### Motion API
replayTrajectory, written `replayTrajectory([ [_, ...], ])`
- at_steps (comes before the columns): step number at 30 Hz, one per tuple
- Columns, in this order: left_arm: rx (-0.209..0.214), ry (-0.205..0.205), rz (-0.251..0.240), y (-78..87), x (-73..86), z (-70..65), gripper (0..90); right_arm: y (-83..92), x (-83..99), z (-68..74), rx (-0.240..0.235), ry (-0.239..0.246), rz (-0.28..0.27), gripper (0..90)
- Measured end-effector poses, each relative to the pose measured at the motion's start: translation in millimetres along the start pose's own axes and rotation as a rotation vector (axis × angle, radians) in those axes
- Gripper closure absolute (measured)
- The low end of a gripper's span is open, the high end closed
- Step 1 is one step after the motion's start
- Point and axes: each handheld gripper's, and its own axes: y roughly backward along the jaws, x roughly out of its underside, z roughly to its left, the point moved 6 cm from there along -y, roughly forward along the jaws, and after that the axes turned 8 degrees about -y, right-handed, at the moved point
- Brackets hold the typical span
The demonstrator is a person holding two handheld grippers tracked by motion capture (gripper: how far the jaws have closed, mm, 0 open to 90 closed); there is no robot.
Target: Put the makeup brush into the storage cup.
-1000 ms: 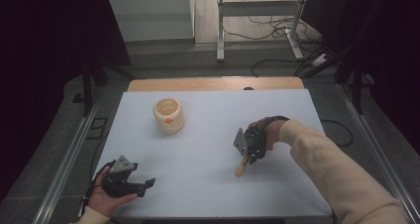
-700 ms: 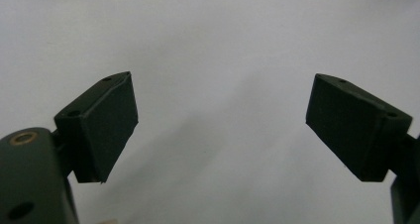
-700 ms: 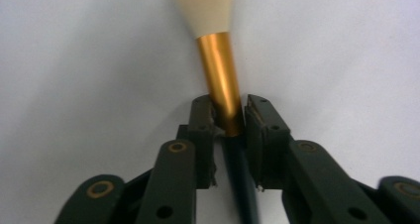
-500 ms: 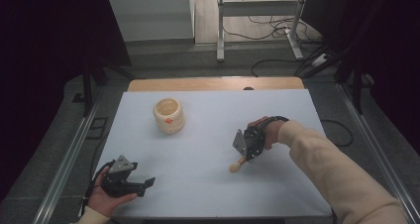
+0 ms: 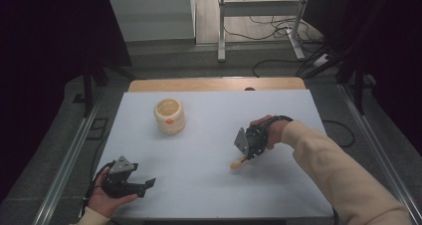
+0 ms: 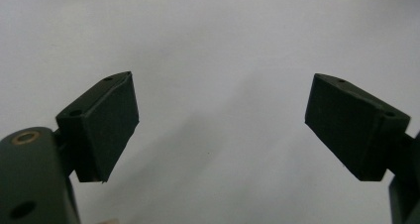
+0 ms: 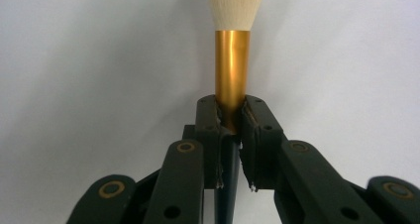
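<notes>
My right gripper point(image 5: 246, 157) is over the right middle of the white table point(image 5: 199, 135), shut on a brush point(image 5: 238, 162). In the right gripper view, the pads point(image 7: 257, 120) pinch the brush point(image 7: 231, 60) where its gold ferrule meets the dark handle, and the cream bristles point away over the table. My left gripper point(image 5: 146, 186) rests near the front left corner, held in a hand. Its jaws stand wide open with nothing between them point(image 6: 218, 125). A cream pot point(image 5: 169, 116) with a small orange mark stands upright at the back left, apart from both grippers.
A wooden strip point(image 5: 214, 84) runs along the table's far edge. Metal rails point(image 5: 74, 155) flank both sides. Beyond the table are a desk frame point(image 5: 221, 31) and cables point(image 5: 278, 63) on the floor.
The brush's bristle end has shifted slightly left and away under the right gripper. The left gripper has kept still.
</notes>
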Motion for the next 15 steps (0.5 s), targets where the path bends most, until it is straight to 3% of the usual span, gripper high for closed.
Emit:
replayTrajectory([
  [10,0.011,-0.009,-0.001,-1.5,-2.0,-0.2,14.4,18.4,-5.5,0.9,0.038,-0.051,-0.074,79.1],
  [15,0.022,-0.02,-0.004,-1.4,-3.8,-0.2,14.5,29.2,-5.2,-0.7,0.078,-0.1,-0.123,79.1],
])
